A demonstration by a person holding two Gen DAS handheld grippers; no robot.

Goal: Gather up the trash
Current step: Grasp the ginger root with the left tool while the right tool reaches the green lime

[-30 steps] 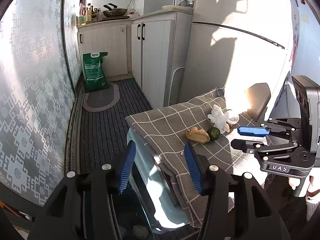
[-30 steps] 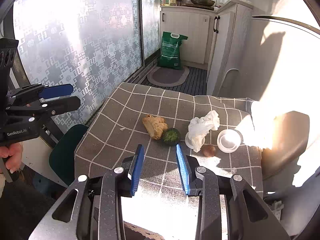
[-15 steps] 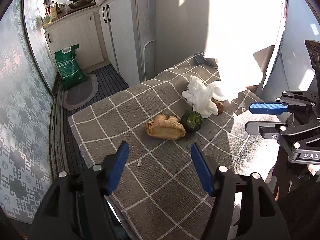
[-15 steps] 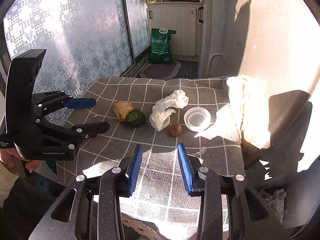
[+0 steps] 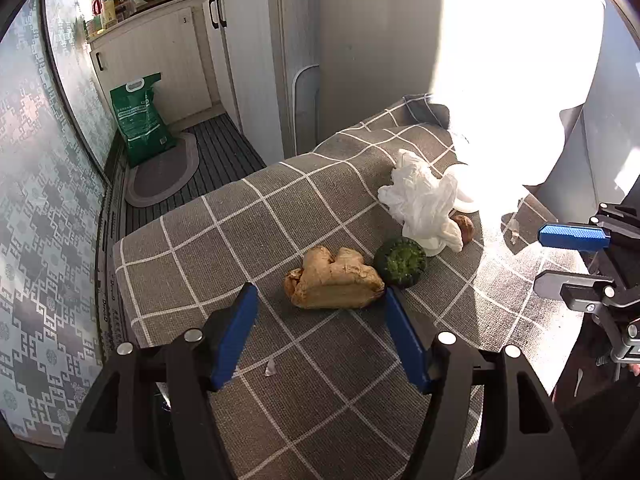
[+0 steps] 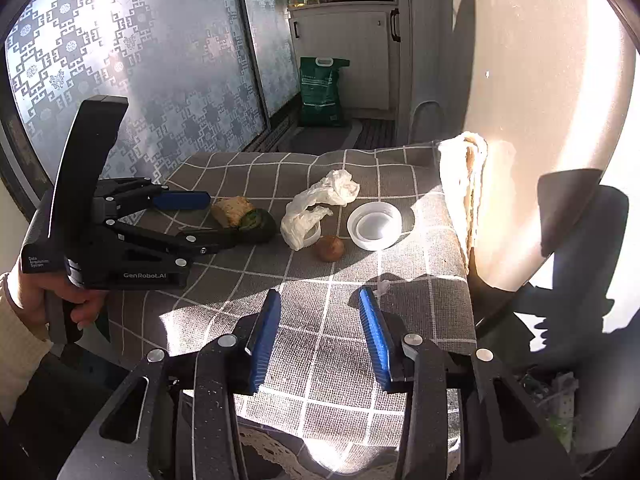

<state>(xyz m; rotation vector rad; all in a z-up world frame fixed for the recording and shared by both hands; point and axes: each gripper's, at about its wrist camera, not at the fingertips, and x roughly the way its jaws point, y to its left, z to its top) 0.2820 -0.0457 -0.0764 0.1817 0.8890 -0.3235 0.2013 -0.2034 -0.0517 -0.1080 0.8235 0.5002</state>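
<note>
On the grey checked tablecloth [image 5: 192, 264] lie a brown ginger-like lump [image 5: 334, 280] [image 6: 232, 210], a round green rind [image 5: 400, 262] [image 6: 258, 220], a crumpled white plastic wad [image 5: 420, 204] [image 6: 320, 200], a small brown round piece [image 5: 464, 226] [image 6: 329, 248] and a white lid [image 6: 374, 226]. My left gripper [image 5: 320, 296] [image 6: 216, 220] is open, its tips level with the near end of the lump, not pressing it. My right gripper [image 6: 320, 296] [image 5: 540, 260] hovers over the cloth's front part, its jaws opening, nothing between them.
Tiny white scraps [image 5: 270, 368] [image 6: 383, 286] lie on the cloth. A folded pale cloth [image 6: 466, 184] hangs at the table's right edge. Beyond are a green bag [image 5: 140, 120], a floor mat [image 5: 162, 172], cabinets [image 5: 160, 60] and a frosted glass wall [image 6: 140, 60].
My left gripper swung from beside the table to over the cloth, came down close to the brown lump and widened its jaws. The right gripper shifted towards the table's front right and widened slightly.
</note>
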